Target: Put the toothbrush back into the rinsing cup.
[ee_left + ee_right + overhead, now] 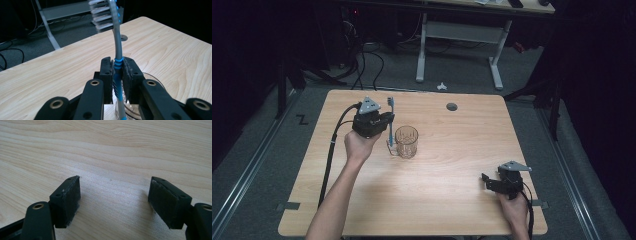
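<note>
One blue and white plastic toothbrush point(390, 121) is clamped by its handle between the pads of the left gripper point(387, 119), whose jaws are drawn tight on the blue ribbed grip. Its long axis is held near upright, bristle head on top and turned away from the clear ribbed glass mug point(406, 142), with the lower end of the handle hanging just beside the mug's rim, on the side toward the left hand point(358, 146). In the left gripper view the toothbrush point(118, 75) is seen rising straight between the jaws, the mug's rim point(150, 77) lying directly beneath and slightly behind them. The coming move is judged to turn on this small offset: the handle tip has yet to be carried over the mug's mouth before it can be lowered in. Well apart from the mug, near the light wooden table's point(452, 200) front edge, the right gripper point(486, 181) is rested with its jaws spread wide on nothing, so the left hand is by far the nearer.
</note>
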`<act>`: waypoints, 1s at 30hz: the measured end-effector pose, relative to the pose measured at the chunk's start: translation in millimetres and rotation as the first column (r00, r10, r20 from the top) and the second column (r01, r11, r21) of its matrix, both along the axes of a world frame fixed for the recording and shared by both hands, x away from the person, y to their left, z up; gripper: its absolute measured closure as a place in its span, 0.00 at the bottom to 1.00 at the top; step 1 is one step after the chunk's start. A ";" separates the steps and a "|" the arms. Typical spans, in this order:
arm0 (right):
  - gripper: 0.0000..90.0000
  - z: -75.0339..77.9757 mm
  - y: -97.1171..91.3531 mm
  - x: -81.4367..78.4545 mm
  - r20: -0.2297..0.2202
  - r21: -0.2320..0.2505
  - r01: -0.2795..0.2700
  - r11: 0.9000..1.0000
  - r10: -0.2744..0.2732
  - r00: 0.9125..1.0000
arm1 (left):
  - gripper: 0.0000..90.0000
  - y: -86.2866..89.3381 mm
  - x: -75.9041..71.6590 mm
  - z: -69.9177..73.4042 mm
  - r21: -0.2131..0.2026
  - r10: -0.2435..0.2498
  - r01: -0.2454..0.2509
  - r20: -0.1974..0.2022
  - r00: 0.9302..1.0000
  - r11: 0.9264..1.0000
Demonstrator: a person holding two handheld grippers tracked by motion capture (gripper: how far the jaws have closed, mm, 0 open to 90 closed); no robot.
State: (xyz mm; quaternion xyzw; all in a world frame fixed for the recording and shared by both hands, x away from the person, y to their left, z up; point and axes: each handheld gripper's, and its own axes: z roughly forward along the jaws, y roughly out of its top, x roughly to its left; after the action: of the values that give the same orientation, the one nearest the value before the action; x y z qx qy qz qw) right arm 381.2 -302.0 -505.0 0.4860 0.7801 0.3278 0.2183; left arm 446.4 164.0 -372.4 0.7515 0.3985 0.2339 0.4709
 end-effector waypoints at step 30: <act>0.29 0.0 0.0 0.0 0.000 0.000 0.001 1.000 -0.001 1.000 | 0.88 3.7 -19.2 -9.5 0.006 -0.012 0.012 0.004 1.000 1.000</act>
State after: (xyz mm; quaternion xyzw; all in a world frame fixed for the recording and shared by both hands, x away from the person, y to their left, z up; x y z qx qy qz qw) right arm 381.2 -301.9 -505.0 0.4864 0.7800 0.3277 0.2184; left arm 427.2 167.7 -381.9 0.7548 0.3924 0.2338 0.4708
